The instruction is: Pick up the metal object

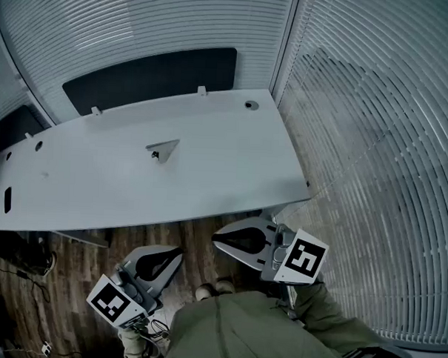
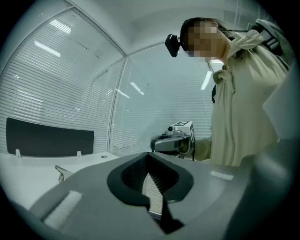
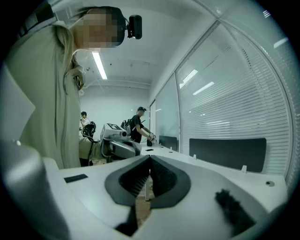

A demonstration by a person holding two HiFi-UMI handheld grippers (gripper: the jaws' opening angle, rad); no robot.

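Both sets of tongs are hanging off the near edge of the table (image 1: 231, 182), low in the head view, over the wooden floor (image 1: 80, 257). The left tongs (image 1: 175, 252) are clenched tight and there's nothing between them; in their own view the ribbed pads meet edge to edge. The right tongs (image 1: 218, 241) are pinched together and empty too.

Your target, the metal object (image 1: 164, 150), sits alone near the middle of the table, just left of centre in the head view. It's a small grey wedge, well apart from both tongs. The left gripper view catches it low at the left edge (image 2: 61, 172), so those tongs aren't pointed at it yet.

Here's what can bite you. If you go in with the jaws shut, you'll bump the piece and send it skating across that smooth white top. Open up before you get near it.

It looks thin and low to the surface. If so, the pads may clamp on a sloping edge and squeeze it out sideways, or scrape the tabletop and miss it altogether.

You're also starting below and in front of the table edge, so a hurried reach could clip that rim. The left tongs seem the nearer side, but it's close, so pick one and keep the other clear.
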